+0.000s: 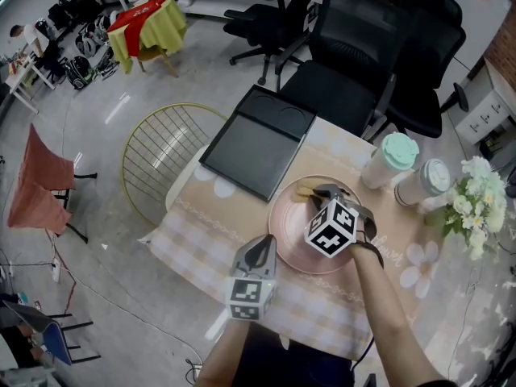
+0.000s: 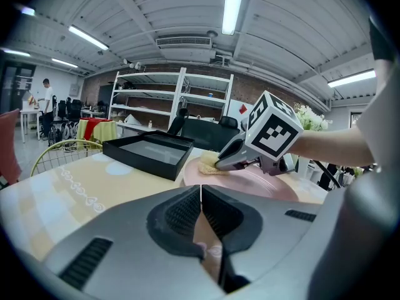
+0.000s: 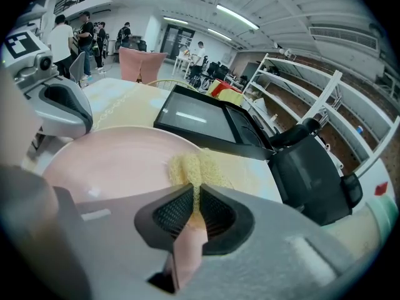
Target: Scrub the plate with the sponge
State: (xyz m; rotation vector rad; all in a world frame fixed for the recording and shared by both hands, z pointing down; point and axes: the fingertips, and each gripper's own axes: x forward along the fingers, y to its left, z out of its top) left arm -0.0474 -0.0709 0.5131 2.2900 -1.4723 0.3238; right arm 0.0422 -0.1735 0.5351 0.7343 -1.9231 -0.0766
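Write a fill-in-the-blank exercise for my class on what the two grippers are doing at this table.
1. The right gripper is shut on a yellow ____.
2. It presses this against the ____ plate.
3. The left gripper is shut and holds ____.
4. Beside the plate lies a black ____.

Missing words: sponge; pink; nothing; tray.

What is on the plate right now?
The yellow sponge, clamped in the right gripper, pressed on the plate near its far rim. The plate surface beneath the sponge and gripper is covered.
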